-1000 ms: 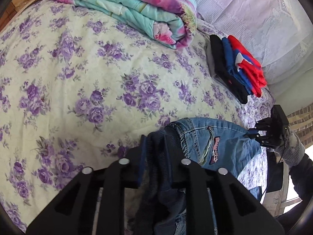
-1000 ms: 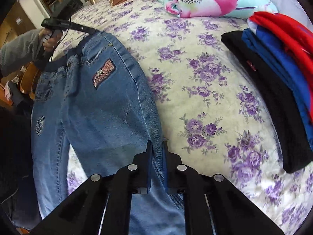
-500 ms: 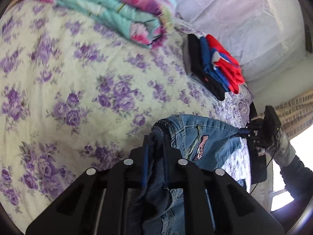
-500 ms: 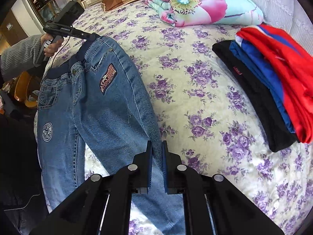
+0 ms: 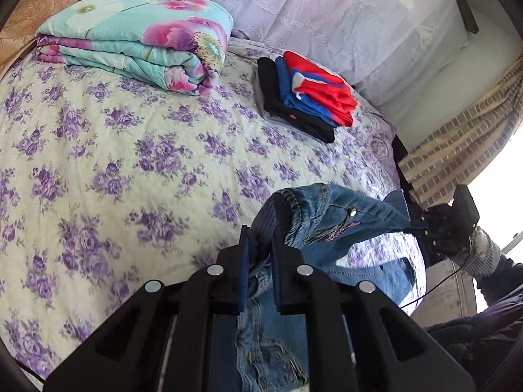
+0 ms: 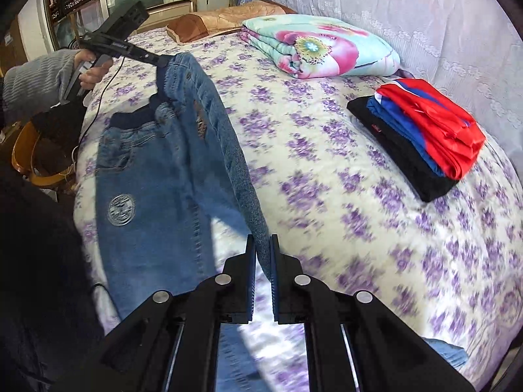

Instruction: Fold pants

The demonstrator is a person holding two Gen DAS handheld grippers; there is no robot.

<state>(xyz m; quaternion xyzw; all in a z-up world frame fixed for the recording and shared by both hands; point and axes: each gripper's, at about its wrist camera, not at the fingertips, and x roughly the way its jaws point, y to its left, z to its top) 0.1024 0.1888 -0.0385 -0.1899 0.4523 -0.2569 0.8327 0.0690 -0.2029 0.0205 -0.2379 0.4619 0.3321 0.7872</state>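
Left wrist view, lower centre: my left gripper (image 5: 258, 254) clamps the jeans (image 5: 327, 222) at the waistband; my right gripper (image 6: 261, 261) pinches a leg edge, the denim hanging over the bed (image 6: 327, 196).

Bedspread (image 5: 124, 170) lies open between folded quilt (image 5: 137, 49) and clothes stack (image 5: 307, 94).

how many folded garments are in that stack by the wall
3 show: a black one at the bottom, a blue one in the middle and a red one on top. A pale edge under the black one may be a fourth.
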